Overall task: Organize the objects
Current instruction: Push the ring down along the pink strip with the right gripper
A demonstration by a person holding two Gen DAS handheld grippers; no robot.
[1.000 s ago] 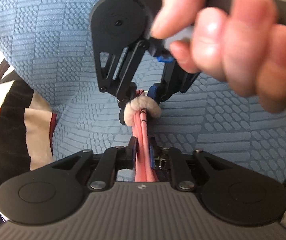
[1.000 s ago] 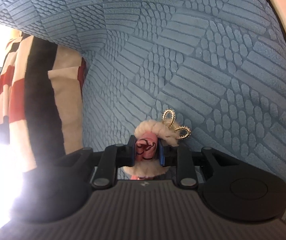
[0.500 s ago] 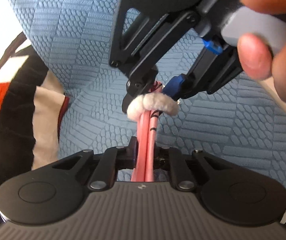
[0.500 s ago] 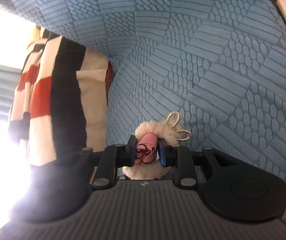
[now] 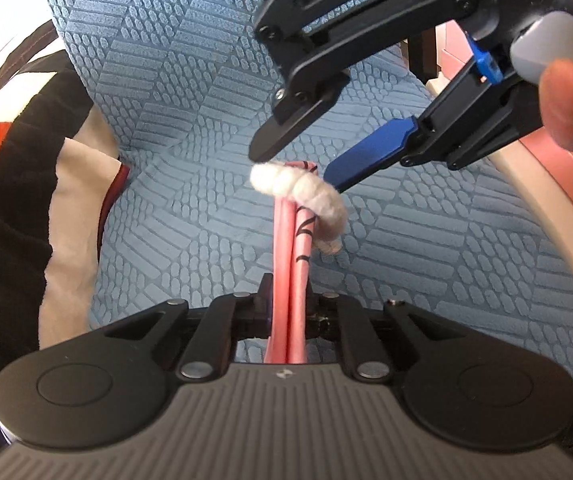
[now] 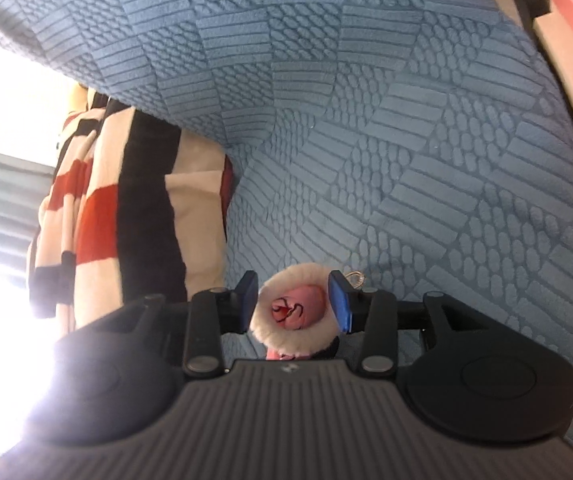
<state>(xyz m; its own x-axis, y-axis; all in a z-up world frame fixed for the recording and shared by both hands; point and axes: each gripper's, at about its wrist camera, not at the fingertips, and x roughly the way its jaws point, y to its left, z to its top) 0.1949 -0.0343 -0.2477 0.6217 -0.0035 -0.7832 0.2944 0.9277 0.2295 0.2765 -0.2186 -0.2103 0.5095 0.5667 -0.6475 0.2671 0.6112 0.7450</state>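
A rolled pink item with black marks (image 5: 291, 256) sticks out forward from my left gripper (image 5: 289, 294), which is shut on it. A fluffy cream band (image 5: 300, 188) with a small gold charm (image 6: 356, 279) is wrapped round its far end. My right gripper (image 5: 296, 168) is open just beyond that end, one black finger (image 5: 282, 132) and one blue pad (image 5: 370, 154) on either side. In the right wrist view the band (image 6: 292, 330) and the roll's pink end (image 6: 296, 306) sit between the open right gripper (image 6: 292, 300), untouched by the pads.
A blue textured sofa cushion (image 5: 190, 92) fills the background, also in the right wrist view (image 6: 366, 128). A black, red and cream striped blanket (image 5: 18, 184) lies at the left (image 6: 126, 216). A pink and cream edge (image 5: 546, 196) runs along the right.
My right gripper has opened and let go of the roll's banded end, and drawn back slightly. My left gripper still holds the roll.
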